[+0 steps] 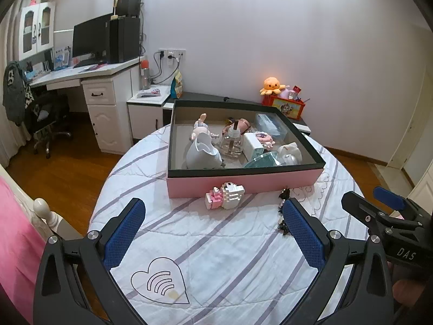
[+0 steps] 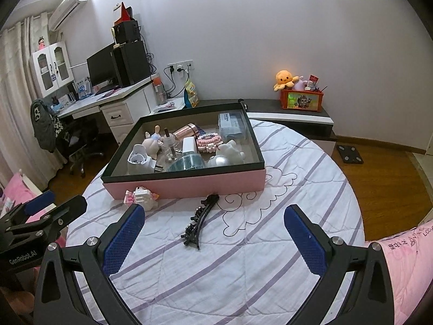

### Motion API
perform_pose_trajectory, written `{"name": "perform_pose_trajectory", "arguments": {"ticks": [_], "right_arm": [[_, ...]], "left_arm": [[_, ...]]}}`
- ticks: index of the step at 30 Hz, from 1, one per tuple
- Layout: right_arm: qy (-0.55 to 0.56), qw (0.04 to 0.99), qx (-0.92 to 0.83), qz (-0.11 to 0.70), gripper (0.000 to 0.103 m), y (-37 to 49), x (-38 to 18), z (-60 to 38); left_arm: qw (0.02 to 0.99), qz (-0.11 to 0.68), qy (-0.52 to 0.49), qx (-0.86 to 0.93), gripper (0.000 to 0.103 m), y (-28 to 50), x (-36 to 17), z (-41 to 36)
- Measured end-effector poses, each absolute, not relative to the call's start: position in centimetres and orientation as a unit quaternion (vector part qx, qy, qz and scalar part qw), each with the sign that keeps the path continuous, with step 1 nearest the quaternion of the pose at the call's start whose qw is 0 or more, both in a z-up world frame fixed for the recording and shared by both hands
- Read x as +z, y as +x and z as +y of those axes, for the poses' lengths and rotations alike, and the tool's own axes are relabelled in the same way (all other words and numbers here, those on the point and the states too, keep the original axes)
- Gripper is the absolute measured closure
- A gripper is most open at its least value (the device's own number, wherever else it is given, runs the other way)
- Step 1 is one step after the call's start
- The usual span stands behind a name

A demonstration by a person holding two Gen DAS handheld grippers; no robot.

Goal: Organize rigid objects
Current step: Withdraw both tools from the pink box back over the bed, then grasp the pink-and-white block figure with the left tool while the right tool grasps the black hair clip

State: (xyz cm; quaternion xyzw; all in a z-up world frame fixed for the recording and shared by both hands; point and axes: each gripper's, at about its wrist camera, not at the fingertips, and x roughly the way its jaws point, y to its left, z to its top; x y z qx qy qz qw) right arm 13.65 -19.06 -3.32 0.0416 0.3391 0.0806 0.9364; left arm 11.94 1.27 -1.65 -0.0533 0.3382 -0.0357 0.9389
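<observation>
Left tongs (image 1: 213, 224) wide and empty, right tongs (image 2: 213, 228) wide and empty, black hair clip (image 2: 199, 220) and block toy (image 2: 140, 196) on striped bedspread (image 2: 270, 243), near pink box (image 2: 189, 184).

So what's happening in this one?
A person holds two grippers over a bed with a striped quilt. Both the left gripper and the right gripper are open and empty. The pink box already holds toys and bottles. A block figure and a black hair clip lie on the quilt, outside the box.
</observation>
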Motion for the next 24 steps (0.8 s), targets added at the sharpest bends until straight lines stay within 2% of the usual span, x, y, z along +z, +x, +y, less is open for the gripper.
{"name": "perform_pose_trajectory", "arguments": {"ticks": [24], "right_arm": [[0.022, 0.898, 0.084, 0.432, 0.000, 18.5, -10.6, -17.9]], "left_arm": [[0.906, 0.418, -0.062, -0.036, 0.000, 17.5, -8.4, 1.6]]}}
